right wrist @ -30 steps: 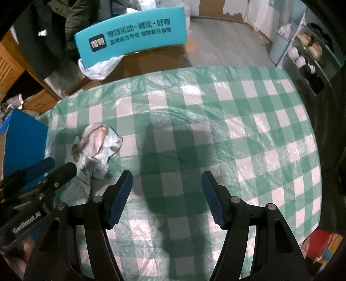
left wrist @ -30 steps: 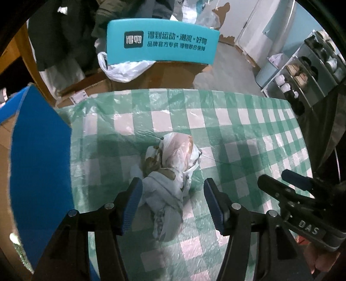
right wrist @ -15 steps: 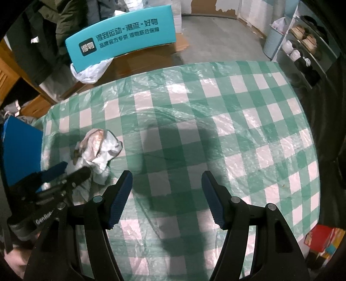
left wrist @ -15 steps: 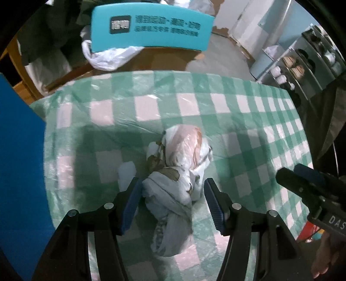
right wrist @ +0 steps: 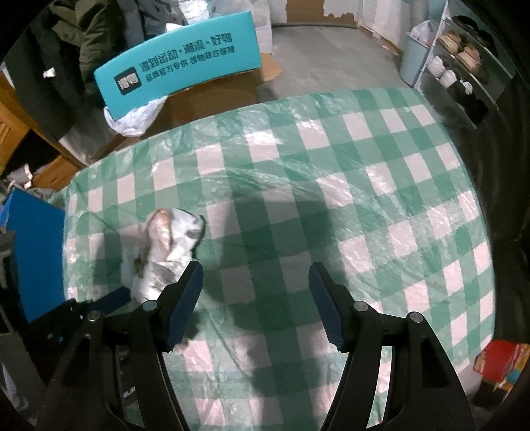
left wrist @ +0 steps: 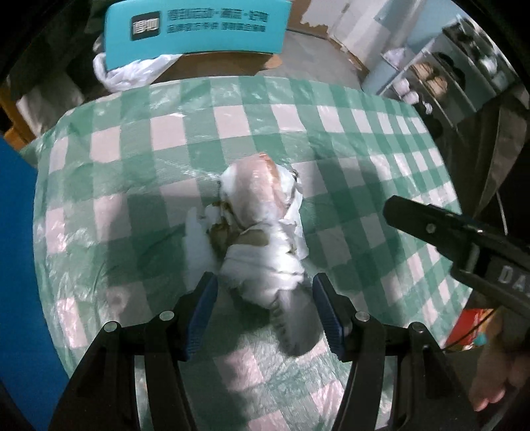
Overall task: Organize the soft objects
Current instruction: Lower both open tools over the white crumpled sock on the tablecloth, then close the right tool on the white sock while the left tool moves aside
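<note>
A crumpled white cloth bundle with brown and pink patches [left wrist: 261, 238] lies on the green-and-white checked tablecloth [left wrist: 347, 165]. My left gripper [left wrist: 265, 308] is open, its blue-padded fingers on either side of the bundle's near end, just above the cloth. In the right wrist view the bundle [right wrist: 165, 245] lies left of my right gripper [right wrist: 255, 305], which is open and empty over bare tablecloth [right wrist: 364, 199]. The right gripper's black finger [left wrist: 447, 232] shows at the right of the left wrist view.
A teal chair back with white print [left wrist: 195, 30] stands behind the table's far edge, with a white plastic bag [left wrist: 132, 73] under it. A blue box [right wrist: 33, 255] sits at the table's left. A shoe rack [right wrist: 463, 66] stands far right. A red box [right wrist: 500, 364] lies low right.
My left gripper has moved forward and lower so its open fingers now straddle the bundle's near end. My right gripper has shifted left, closer to the bundle.
</note>
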Action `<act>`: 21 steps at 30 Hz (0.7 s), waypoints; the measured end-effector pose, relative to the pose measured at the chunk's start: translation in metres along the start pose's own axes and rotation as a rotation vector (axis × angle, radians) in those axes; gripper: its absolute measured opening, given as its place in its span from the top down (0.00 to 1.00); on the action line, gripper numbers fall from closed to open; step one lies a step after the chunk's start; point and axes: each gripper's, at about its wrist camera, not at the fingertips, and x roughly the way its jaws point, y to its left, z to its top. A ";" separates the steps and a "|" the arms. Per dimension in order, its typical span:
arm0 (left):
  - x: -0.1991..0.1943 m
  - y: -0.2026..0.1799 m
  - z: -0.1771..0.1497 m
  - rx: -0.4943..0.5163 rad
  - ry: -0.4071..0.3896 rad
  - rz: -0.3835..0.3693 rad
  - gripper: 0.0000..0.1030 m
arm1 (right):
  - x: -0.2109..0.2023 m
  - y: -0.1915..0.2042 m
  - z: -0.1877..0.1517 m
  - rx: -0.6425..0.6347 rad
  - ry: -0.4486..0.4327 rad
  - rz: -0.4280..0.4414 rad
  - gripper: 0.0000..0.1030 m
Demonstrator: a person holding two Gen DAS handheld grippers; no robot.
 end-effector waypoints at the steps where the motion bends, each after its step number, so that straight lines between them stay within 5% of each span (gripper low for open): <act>1: -0.004 0.005 -0.001 -0.023 -0.001 -0.013 0.41 | 0.001 0.002 0.000 -0.004 -0.001 0.012 0.37; 8: -0.029 0.039 -0.007 -0.079 -0.024 0.017 0.41 | 0.014 0.033 0.001 -0.049 0.023 0.098 0.37; 21: -0.035 0.060 -0.014 -0.071 -0.035 0.055 0.40 | 0.059 0.074 -0.005 -0.144 0.127 0.089 0.37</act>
